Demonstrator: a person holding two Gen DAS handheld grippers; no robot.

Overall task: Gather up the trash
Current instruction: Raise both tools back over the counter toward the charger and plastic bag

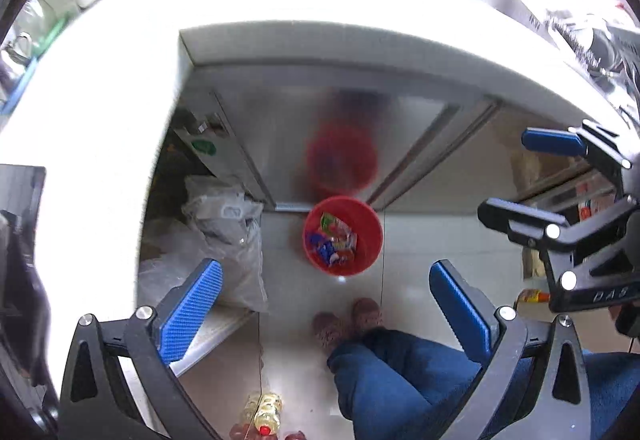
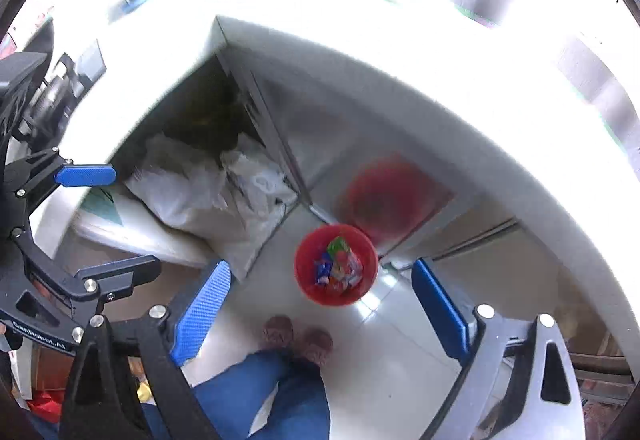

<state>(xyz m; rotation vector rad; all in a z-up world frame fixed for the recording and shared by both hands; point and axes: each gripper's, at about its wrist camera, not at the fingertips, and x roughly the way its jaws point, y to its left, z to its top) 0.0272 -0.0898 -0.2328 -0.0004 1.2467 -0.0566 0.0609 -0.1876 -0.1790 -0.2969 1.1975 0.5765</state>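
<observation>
Round red plastic bucket (image 1: 342, 236) stands on pale tiled floor (image 1: 420, 252), just in front of a steel-fronted cabinet (image 1: 280, 135) under the white countertop (image 1: 100, 119). Bucket holds several colourful crumpled snack wrappers (image 1: 333, 240); its red reflection shows on the cabinet door.

Left gripper (image 1: 326, 314): blue-padded jaws spread wide, nothing btwn them, aimed steeply down at floor.

Right gripper (image 2: 322, 310): jaws likewise wide apart, empty, aimed steeply down. Each gripper appears at the edge of the other's view, side by side, both well above the bucket.

Person's legs in blue trousers (image 2: 276, 396) and brownish slippers (image 2: 298, 338) stand near the bucket. Clear plastic bags (image 2: 224, 191) lie left of it, against the cabinet. Yellow-liquid bottle w/ red cap (image 1: 264, 414) lies on floor near left gripper view's bottom edge.
</observation>
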